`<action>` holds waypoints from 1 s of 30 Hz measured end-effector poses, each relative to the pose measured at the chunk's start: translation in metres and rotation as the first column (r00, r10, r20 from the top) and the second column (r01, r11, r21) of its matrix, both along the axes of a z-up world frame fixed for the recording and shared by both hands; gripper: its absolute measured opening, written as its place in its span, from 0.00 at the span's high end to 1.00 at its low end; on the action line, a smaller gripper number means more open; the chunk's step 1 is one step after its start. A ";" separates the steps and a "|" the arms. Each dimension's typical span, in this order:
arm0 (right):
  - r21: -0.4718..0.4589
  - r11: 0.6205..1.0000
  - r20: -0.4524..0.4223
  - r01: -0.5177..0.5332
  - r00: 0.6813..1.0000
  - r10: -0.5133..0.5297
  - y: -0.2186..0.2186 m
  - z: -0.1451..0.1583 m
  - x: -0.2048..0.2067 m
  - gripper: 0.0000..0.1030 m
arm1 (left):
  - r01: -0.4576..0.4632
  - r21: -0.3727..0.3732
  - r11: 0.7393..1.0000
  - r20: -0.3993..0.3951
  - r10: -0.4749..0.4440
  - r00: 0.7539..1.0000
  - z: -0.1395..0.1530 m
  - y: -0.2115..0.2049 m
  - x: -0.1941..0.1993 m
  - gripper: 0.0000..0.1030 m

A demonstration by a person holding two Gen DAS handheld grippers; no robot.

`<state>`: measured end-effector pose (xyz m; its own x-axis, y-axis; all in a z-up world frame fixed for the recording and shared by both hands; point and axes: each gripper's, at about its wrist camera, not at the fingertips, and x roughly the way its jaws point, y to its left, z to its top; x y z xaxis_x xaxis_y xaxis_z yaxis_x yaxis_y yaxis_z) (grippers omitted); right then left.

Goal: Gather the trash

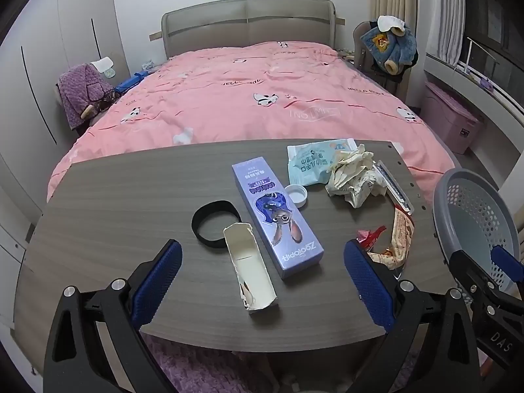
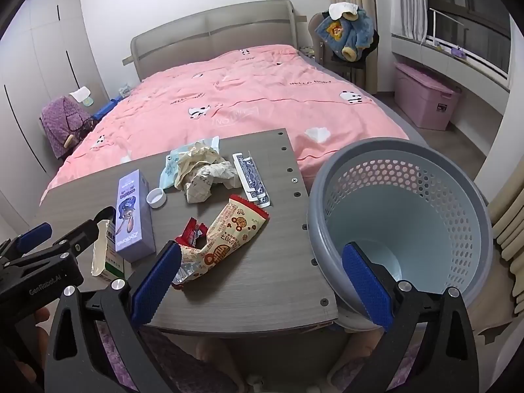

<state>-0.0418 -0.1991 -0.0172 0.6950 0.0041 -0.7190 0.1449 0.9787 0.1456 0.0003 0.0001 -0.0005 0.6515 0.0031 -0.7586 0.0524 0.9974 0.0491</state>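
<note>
- My left claw (image 1: 262,281) hangs with its jaws wide apart and empty over the near edge of the bench (image 1: 114,196); my right claw (image 2: 262,281) is just as wide and empty, one finger over the bench's right corner, the other over the grey basket (image 2: 393,203).
- The trash lies across the bench's right half: a torn open carton (image 1: 252,271) nearest my left claw, the purple box (image 1: 275,216) touching it, a white cap (image 1: 297,195), crumpled paper (image 1: 353,177) over a pale blue wipes pack (image 1: 308,163), and the snack wrapper (image 2: 226,235) beside a small red wrapper (image 2: 193,231).
- The carton and purple box touch, so closing on one could, I judge, drag or tip the other toward the near edge.
- The snack wrapper is flat and slick; I expect my pads may slide over it or nudge it off the bench.
- The crumpled paper looks loose and may come apart, leaving pieces behind.
- The basket stands just beside the bench's right edge; a release short of its rim would drop trash into the gap.
- The black band (image 1: 214,224) and playing cards (image 2: 250,180) may not be trash; I could take them by mistake.
- Both claws are close together, so crossing reaches could collide.
</note>
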 end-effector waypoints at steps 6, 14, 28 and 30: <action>0.005 1.000 -0.002 -0.001 1.000 0.001 -0.001 0.001 -0.002 0.06 | 0.002 0.022 1.000 0.016 -0.002 1.000 0.002 -0.003 -0.002 0.08; 0.008 1.000 0.003 0.000 1.000 0.000 -0.001 0.004 -0.001 0.06 | -0.003 0.014 1.000 0.028 0.002 1.000 0.008 0.001 -0.010 0.08; 0.004 1.000 0.020 -0.009 1.000 0.009 0.003 0.009 -0.010 0.06 | -0.007 0.011 1.000 0.045 0.007 0.999 0.018 0.007 -0.017 0.08; 0.005 1.000 0.020 -0.009 1.000 0.009 0.003 0.010 -0.010 0.06 | -0.007 0.012 1.000 0.045 0.007 0.999 0.018 0.007 -0.017 0.08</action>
<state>-0.0514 -0.1963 -0.0071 0.7093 0.0142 -0.7048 0.1328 0.9792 0.1534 -0.0168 0.0076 0.0176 0.6845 0.0166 -0.7288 0.0429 0.9971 0.0630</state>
